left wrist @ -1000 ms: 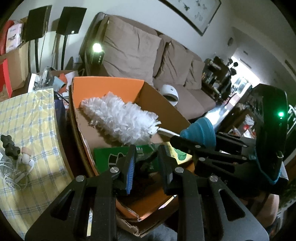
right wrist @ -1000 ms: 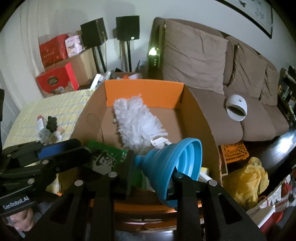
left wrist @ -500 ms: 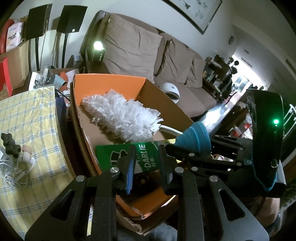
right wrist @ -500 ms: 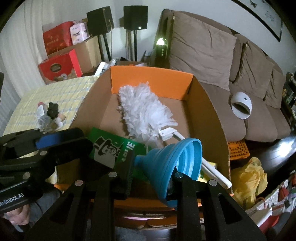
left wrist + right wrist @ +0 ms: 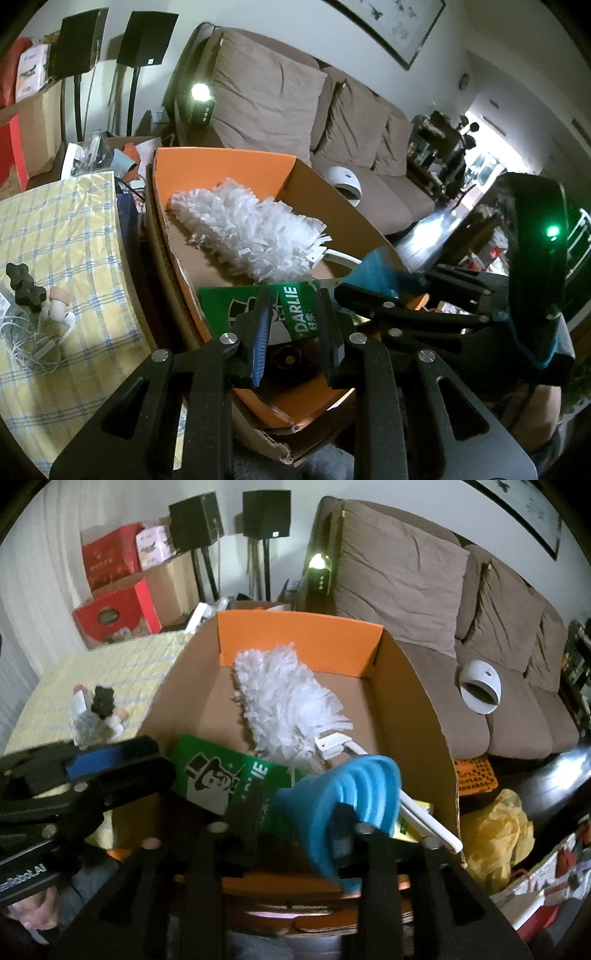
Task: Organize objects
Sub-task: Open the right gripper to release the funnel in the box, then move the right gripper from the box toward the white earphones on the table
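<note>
Left gripper: unchanged, fingers a narrow gap apart, nothing held, hovering over the green Darlie toothpaste carton in the orange-lined cardboard box. Right gripper: fingers opening now; blue collapsible silicone funnel, gripped a second ago, sits loose between them over the box, blurred. Release looks underway.

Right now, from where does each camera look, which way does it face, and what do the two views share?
Left wrist: sits on the left gripper, looks down into the cardboard box; shows its own fingers, empty.
Right wrist: sits on the right gripper, looks down into the box; its jaws are opening, the blue funnel between them; a sleeve shows at the lower left.
Shared: box, white duster, green carton, sofa.
</note>
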Motion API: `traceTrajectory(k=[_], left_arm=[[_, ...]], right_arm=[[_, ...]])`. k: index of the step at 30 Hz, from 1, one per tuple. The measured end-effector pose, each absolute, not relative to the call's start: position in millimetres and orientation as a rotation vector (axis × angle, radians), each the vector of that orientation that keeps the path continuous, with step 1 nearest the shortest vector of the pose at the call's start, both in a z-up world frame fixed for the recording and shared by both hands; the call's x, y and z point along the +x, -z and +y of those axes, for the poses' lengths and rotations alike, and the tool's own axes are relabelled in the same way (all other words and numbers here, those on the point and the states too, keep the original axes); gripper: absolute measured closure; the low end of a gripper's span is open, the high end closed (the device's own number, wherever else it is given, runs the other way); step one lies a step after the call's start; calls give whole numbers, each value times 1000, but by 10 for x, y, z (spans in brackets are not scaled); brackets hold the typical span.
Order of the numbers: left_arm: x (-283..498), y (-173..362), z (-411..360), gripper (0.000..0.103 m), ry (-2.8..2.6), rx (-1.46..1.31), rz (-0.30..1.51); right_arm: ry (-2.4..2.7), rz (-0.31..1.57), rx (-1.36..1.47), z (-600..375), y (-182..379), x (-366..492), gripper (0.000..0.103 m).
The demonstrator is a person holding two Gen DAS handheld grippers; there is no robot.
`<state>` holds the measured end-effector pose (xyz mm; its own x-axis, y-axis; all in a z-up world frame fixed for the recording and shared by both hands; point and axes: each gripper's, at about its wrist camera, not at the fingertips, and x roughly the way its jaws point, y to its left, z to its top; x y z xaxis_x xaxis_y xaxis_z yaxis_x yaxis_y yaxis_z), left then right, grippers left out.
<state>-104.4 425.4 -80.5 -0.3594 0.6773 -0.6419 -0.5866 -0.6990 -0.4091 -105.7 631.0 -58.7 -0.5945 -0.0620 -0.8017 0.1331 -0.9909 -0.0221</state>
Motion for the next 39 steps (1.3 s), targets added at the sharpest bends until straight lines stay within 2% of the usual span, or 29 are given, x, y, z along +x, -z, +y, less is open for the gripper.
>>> traceTrajectory(k=[1,2,6,8,14,17,19,22,24,26,32,34,39], left_arm=[[-1049,801,4247,82,-2097,-1059,-142],[-1056,797,4237,82,-2098,-1060,-145],[-1064,763,4182,82,-2107,-1050,-161],[-1078,737,4148,82,-2111,-1044,-167],[-1093,655,3925,63,-2166,-1000,-165],[-1067,554,3695,54,-2230,-946,-151],[-1029,460,3536,41,-2303,-898,-107],[-991,342,3343,27,-2446,-863,2],[-977,306,3223,27,-2516,-857,60],[-954,285,3114,26,-2540,-847,72],[-943,233,2724,16,-2608,-830,102],[-956,219,2528,9,-2647,-834,69],[-1050,195,1972,4,-2688,-835,-96]], right_arm=[[2720,101,1340,6330,560,-1044,49],[2728,86,1327,6341,539,-1035,46],[2752,13,1268,6391,437,-1003,45],[2785,-6,1234,6396,383,-995,40],[2855,-48,1162,6471,261,-950,28],[2867,-35,1169,6505,249,-947,28],[2880,-53,1162,6546,233,-942,27],[2892,-87,1136,6579,189,-925,27],[2899,-96,1113,6570,146,-905,27],[2895,-100,1097,6541,111,-886,20],[2888,-69,1087,6460,75,-862,20],[2874,-73,1072,6439,56,-849,20],[2834,-18,1044,6301,-18,-768,20]])
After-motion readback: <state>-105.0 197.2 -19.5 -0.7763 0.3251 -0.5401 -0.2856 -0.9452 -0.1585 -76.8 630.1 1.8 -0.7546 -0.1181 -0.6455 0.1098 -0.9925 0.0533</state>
